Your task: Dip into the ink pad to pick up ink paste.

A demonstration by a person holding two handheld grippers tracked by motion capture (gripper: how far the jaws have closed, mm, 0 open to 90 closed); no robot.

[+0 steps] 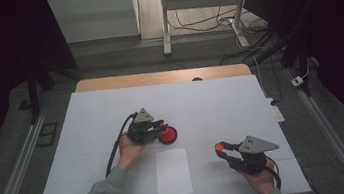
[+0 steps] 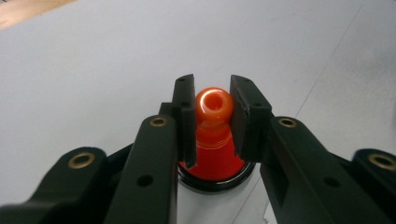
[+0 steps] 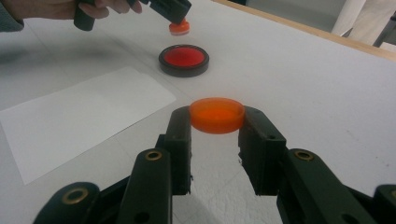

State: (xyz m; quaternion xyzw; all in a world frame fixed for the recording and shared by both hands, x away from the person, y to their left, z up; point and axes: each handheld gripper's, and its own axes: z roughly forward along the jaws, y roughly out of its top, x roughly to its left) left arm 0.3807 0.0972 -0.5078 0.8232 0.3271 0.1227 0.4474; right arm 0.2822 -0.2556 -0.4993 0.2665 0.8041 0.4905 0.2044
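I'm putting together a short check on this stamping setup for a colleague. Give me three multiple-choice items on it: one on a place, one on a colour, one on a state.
1. Where does the white paper sheet lie?
A. between the two hands, near the table's front edge
B. under the round pad
C. at the far edge

2. What colour is the inside of the black-rimmed round pad?
A. blue
B. red
C. green

3. What does the right gripper do?
A. hangs open
B. lies on the table
C. grips an orange cap

Answers: 1 A, the high view shows it there. 2 B, the right gripper view shows red within the black rim. 3 C, its jaws press the cap's sides.
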